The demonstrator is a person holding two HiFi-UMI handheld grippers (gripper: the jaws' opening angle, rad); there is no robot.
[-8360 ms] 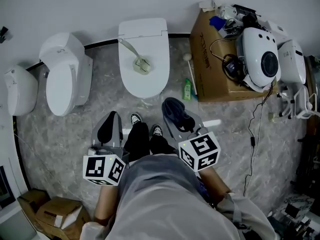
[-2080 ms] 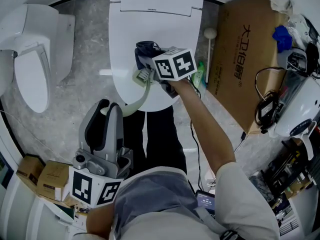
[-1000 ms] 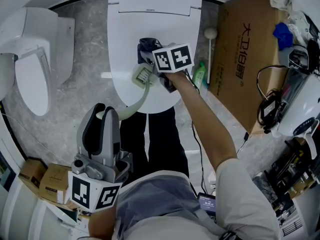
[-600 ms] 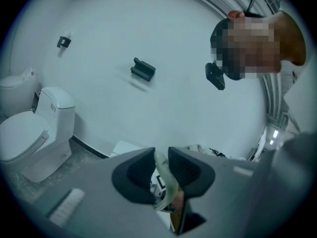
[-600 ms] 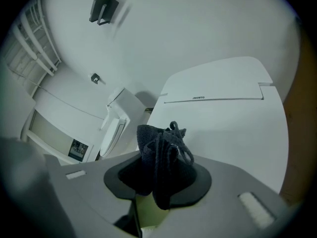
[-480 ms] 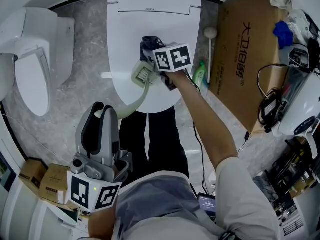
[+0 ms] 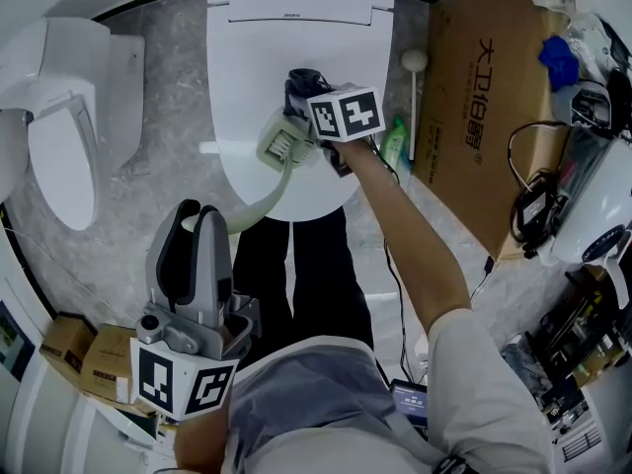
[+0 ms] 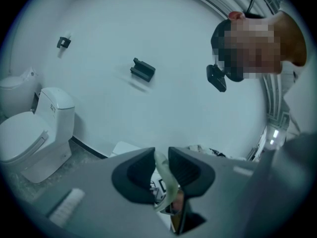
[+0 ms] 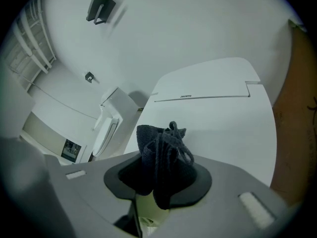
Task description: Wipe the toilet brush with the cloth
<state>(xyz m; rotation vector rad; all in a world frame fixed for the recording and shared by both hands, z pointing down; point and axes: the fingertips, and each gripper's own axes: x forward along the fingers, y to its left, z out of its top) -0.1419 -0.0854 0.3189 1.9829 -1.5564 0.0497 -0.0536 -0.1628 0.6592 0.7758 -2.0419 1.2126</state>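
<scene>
Holding the toilet brush [image 7: 280, 142] by the near end of its pale green handle [image 8: 163, 168], the left gripper [image 7: 200, 221] has both jaws clamped on that handle. The brush's long axis runs from this gripper, close to the person's body, away and to the right. It ends in the bristle head above the closed toilet lid [image 7: 296, 28].

The right gripper [image 7: 304, 107] is clamped on a bunched dark cloth [image 9: 161, 155], which sticks out past the jaw tips. In the head view the cloth [image 7: 301, 85] sits just beside the bristle head, on its far right side. Contact between them cannot be confirmed.

The right gripper is therefore the nearer one to the head, and the left serves as the anchor. A wiping stroke would probably have to bring the cloth leftward and toward the person, onto the head and along the handle axis.
</scene>
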